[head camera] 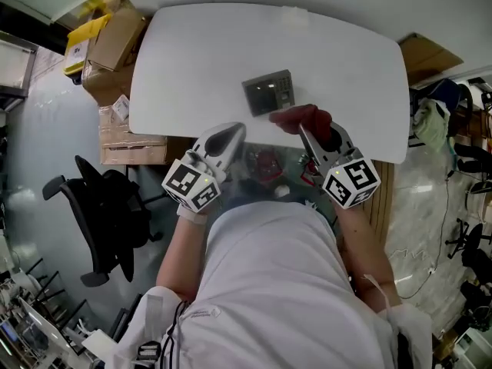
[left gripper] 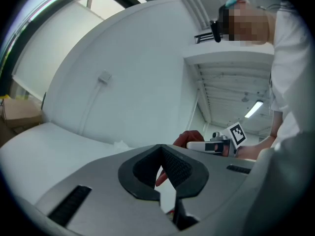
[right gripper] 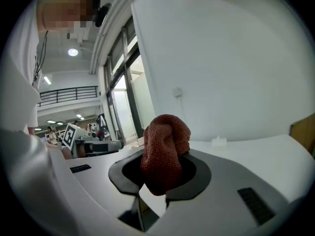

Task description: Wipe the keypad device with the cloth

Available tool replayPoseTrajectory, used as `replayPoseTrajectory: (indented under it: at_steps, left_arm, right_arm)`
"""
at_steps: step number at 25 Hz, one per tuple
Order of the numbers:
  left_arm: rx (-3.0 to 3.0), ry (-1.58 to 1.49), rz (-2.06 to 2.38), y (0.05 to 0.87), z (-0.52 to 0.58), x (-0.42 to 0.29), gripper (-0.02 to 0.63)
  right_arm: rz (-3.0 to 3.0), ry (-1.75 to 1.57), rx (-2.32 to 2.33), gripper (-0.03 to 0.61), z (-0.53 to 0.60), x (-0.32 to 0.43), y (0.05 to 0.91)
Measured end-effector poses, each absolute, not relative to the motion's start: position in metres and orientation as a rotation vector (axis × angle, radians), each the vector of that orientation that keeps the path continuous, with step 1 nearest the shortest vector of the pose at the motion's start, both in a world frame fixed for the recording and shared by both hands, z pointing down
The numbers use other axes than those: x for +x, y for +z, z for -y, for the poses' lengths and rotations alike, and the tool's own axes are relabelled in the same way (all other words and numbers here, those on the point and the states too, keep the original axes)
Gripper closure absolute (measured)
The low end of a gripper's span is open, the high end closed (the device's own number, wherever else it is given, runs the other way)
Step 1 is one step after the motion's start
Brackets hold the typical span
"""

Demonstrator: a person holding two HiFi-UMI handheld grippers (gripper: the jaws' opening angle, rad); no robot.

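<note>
**Head view**
- Table [head camera: 177, 60]: white, rounded top, smooth, bare but for the device.
- Keypad device [head camera: 269, 93]: grey, with screen and keys, lying flat near the table's middle.
- Cloth [head camera: 304, 118]: dark red and bunched, just beside the device's near right corner. Contact with the device cannot be told.
- Right gripper [head camera: 314, 133]: carries the cloth over the table's near edge.
- Left gripper [head camera: 231, 137]: near the table's near edge, left of the device and apart from it.
- Surroundings: cardboard boxes [head camera: 115, 41] are stacked off the table's left end. A black office chair [head camera: 100, 206] stands on the pale floor.

**Left gripper view**
- Tongs pressed together tip to tip, with nothing between them.
- The cloth and the right gripper show beyond them, above the white tabletop.

**Right gripper view**
- Tongs pinching the cloth, a knitted wad that stands up above the pads.
- Room: tall windows [right gripper: 123, 97], a railing [right gripper: 69, 95] on an upper level, and ceiling lights behind.

**Handling note (judgement)**
- The step in hand looks like bringing the cloth onto the device.
- Set the wad flat on the device's face and sweep across the screen and keys with light, even pressure.
- Keep the pinch firm so the cloth does not pull out.
- The device sits loose on a slick top and may slide. The empty left gripper could brace its left edge.
</note>
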State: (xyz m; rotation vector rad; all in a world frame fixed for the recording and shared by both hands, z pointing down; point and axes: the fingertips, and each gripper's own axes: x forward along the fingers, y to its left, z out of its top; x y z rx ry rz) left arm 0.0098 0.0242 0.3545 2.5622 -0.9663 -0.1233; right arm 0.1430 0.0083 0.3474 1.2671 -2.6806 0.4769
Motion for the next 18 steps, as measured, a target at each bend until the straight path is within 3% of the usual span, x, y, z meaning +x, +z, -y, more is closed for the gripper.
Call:
replayPoseTrajectory:
  at_steps: [18]
  left_arm:
    - [2.789, -0.129, 1.028, 0.276, -0.080, 0.065, 0.603]
  right_arm:
    - [2.776, 0.260, 1.301, 0.488, -0.063, 0.186, 0.280]
